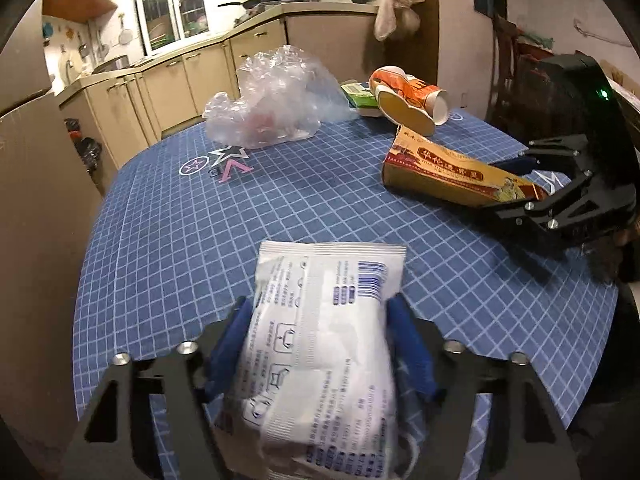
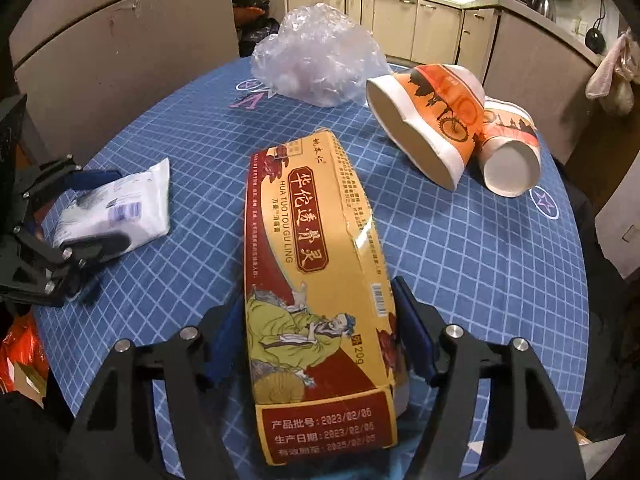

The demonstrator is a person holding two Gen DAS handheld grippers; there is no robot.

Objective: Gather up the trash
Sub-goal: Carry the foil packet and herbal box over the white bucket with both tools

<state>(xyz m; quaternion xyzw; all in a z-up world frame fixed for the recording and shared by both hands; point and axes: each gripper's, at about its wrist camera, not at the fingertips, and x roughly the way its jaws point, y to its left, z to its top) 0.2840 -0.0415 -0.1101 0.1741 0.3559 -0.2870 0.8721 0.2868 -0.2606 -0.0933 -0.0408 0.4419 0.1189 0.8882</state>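
My left gripper is shut on a white printed packet, held just above the blue gridded table mat; the packet also shows in the right wrist view. My right gripper is shut on a long yellow and red medicine box, which also shows in the left wrist view at the right. A crumpled clear plastic bag lies at the far side. Two crushed orange and white paper cups lie on their sides at the far right.
A green and white small box lies behind the cups. A tall cardboard sheet stands along the table's left edge. Kitchen cabinets and a counter run behind the table. Black bags sit on the floor beyond.
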